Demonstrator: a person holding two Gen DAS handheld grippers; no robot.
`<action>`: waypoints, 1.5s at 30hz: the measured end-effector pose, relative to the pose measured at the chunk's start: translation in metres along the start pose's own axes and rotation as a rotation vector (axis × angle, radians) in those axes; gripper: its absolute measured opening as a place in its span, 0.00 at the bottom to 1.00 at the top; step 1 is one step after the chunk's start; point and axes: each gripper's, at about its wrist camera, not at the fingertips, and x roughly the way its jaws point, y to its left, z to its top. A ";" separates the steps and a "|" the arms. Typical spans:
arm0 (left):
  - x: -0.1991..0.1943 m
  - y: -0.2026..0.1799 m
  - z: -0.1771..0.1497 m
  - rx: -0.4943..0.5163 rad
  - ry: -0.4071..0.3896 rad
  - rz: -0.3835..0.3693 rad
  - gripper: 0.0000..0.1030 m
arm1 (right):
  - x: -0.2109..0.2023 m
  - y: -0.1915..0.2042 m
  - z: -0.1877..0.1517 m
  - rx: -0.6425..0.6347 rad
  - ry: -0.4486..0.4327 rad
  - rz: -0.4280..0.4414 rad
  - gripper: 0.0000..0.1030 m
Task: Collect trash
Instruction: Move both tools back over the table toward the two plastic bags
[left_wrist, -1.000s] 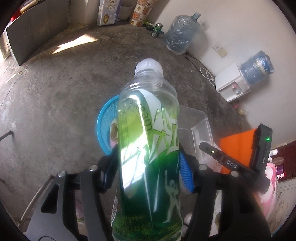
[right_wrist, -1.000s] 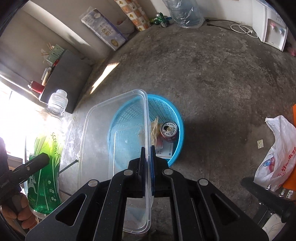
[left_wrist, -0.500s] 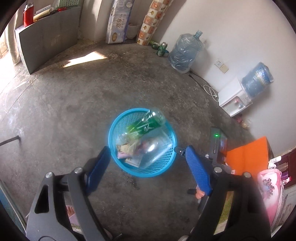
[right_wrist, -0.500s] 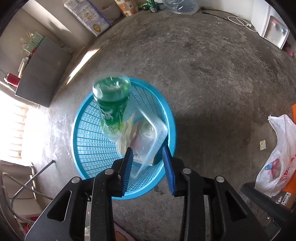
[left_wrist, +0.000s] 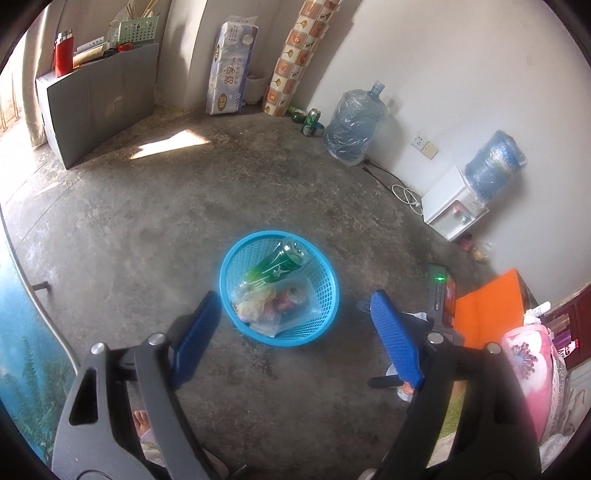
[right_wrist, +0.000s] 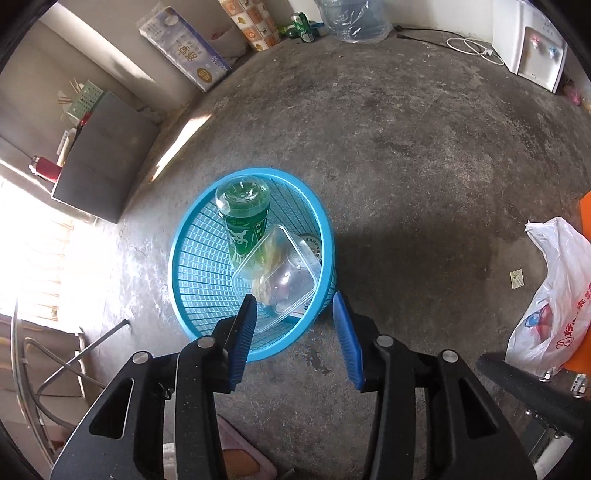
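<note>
1. The left gripper (left_wrist: 295, 339) hangs above the floor with its jaws spread wide and nothing between them.
2. The right gripper (right_wrist: 295, 332) is also spread and empty, its tips just over the near rim of the basket (right_wrist: 192, 229).
3. Ahead of both tools, the green bottle (right_wrist: 245, 218) leans inside the basket, with the clear plastic box (right_wrist: 284, 284) tilted against it on top of the wrappers and a can.
4. Judging by this, the drop is done; the step now is finding more trash.
5. Keep the jaws apart while swinging away, and lift clear of the rim so the basket does not tip.
6. The white plastic bag (right_wrist: 554, 295) lies to the right of the right tool, a likely next pick.
</note>
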 end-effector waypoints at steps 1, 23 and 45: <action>-0.010 0.000 -0.003 0.004 -0.011 -0.002 0.76 | -0.008 0.001 -0.002 -0.006 -0.006 0.014 0.45; -0.236 0.105 -0.130 -0.272 -0.296 0.299 0.83 | -0.154 0.177 -0.068 -0.414 -0.174 0.171 0.69; -0.419 0.270 -0.271 -0.781 -0.588 0.659 0.84 | -0.183 0.464 -0.228 -0.977 0.007 0.514 0.78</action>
